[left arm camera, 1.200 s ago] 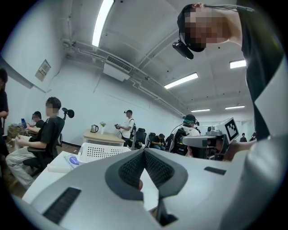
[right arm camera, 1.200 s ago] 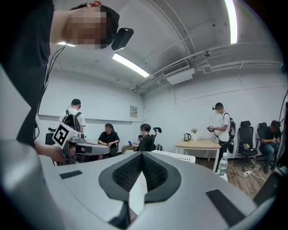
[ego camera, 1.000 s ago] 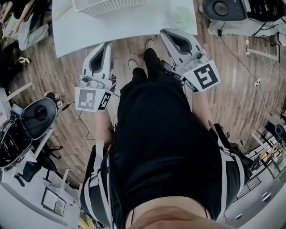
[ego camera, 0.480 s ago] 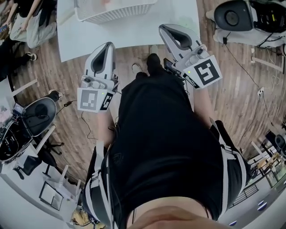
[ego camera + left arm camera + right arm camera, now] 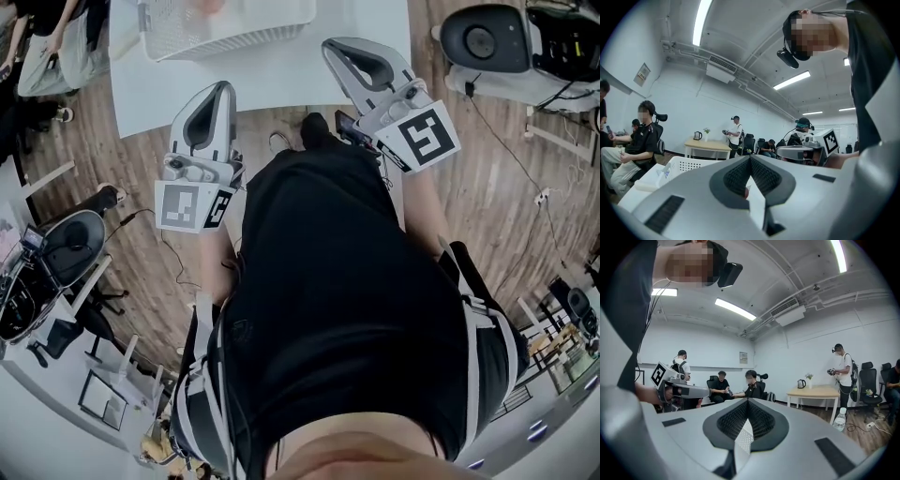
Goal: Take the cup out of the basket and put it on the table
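The white basket [image 5: 225, 23] stands on the white table [image 5: 281, 80] at the top of the head view; it also shows low left in the left gripper view, basket [image 5: 686, 165]. A pinkish thing [image 5: 212, 5] lies at its top edge; I cannot tell whether it is the cup. My left gripper [image 5: 221, 89] points at the table's near edge, just short of it, jaws shut and empty. My right gripper [image 5: 333, 45] reaches over the table's right part, also shut and empty. Both pairs of pads meet in their own views: left gripper [image 5: 750, 158], right gripper [image 5: 747, 401].
A round black machine [image 5: 483, 37] with cables stands on the wood floor right of the table. An office chair [image 5: 66, 248] and seated people [image 5: 56, 37] are at the left. Farther off are a wooden table [image 5: 708, 146] with a kettle and a water bottle [image 5: 840, 419].
The table and basket have slid down and nearer in the head view. Both grippers have moved forward to the table's edge, the right one now over it. Jaws stay shut.
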